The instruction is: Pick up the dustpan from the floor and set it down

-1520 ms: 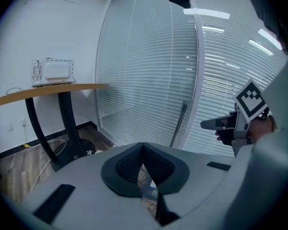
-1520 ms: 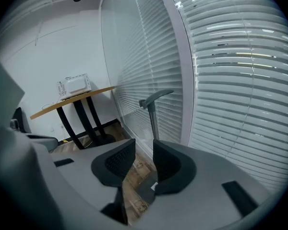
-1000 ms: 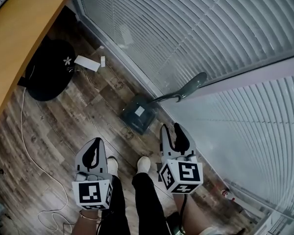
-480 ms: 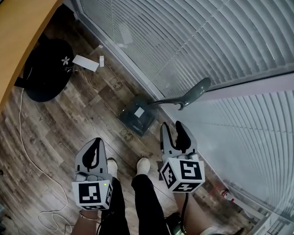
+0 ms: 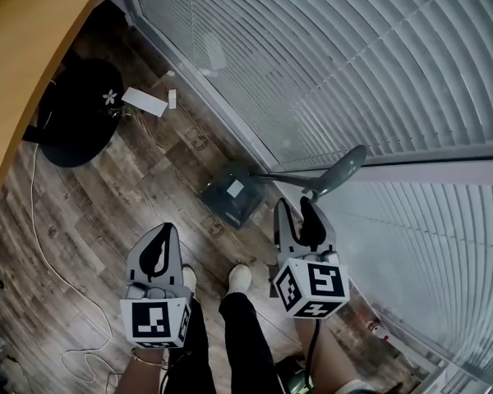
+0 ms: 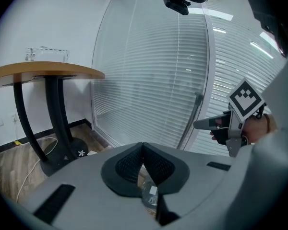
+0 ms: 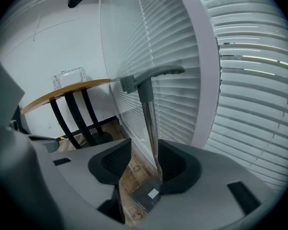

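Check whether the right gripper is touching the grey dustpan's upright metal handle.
Cannot tell. The right gripper view shows the grey metal dustpan handle between the open right gripper's jaws, along one pad's edge; neither gap nor contact is plain.

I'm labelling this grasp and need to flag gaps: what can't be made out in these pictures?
Head view: whether the dustpan holds any dirt; too dark and small.
Right gripper view: part of the dustpan, hidden by the right tool; also whether the pole stands between its open jaws or beyond them.
Left gripper view: most of the dustpan, hidden behind the shut left tool.
Head view: the table top, cut off by the edge.
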A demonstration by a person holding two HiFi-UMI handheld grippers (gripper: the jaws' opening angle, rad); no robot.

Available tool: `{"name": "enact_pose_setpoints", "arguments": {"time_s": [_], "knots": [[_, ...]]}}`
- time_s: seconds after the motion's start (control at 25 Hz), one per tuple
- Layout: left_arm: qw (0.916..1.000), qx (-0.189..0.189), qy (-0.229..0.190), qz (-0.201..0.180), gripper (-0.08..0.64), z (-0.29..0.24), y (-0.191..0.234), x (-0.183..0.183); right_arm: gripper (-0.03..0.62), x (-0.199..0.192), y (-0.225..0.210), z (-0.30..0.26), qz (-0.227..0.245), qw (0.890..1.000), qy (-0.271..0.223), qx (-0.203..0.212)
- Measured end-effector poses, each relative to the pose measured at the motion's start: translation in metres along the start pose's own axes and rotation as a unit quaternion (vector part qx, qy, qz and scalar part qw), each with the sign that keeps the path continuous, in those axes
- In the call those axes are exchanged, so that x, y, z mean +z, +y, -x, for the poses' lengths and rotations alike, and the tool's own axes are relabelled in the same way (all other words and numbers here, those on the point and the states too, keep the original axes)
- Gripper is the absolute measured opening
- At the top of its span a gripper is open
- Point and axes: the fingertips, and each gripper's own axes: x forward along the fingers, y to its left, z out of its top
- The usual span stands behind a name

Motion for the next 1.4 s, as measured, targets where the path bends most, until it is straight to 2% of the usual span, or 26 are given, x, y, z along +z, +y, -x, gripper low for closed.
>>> {"name": "enact_pose_setpoints", "arguments": {"time_s": [0.32,0.48,0.64,0.84,1.0,1.2,1.4], "knots": [[1.0000,-0.006,-0.004,-0.004,0.017,-0.015,0.003,0.005,0.175,0.010,-0.004,-0.016,0.003,1.000,-0.007,-0.007],[0.9998,-0.009,0.001,0.015,0.017,-0.017,0.001,0.009,0.175,0.011,-0.007,-0.022,0.005,1.000,-0.007,-0.012],[0.9999,-0.008,-0.002,0.015,0.017,-0.019,0.004,0.011,0.175,0.011,-0.010,-0.030,-0.002,1.000,-0.007,-0.014],[0.9999,-0.009,-0.002,0.007,0.017,-0.021,0.005,0.006,0.173,0.022,-0.013,-0.035,-0.012,0.999,-0.030,-0.006],[0.9998,-0.011,0.005,0.015,0.017,-0.022,0.004,0.002,0.172,0.028,-0.018,-0.039,-0.009,0.999,-0.039,-0.014],[0.9998,-0.012,0.005,0.011,0.017,-0.022,0.004,0.000,0.115,0.027,-0.017,-0.037,0.006,0.999,-0.040,-0.022],[0.9999,-0.011,0.001,0.012,0.017,-0.018,0.007,0.003,0.106,0.027,-0.018,-0.032,0.014,0.998,-0.043,-0.037]]}}
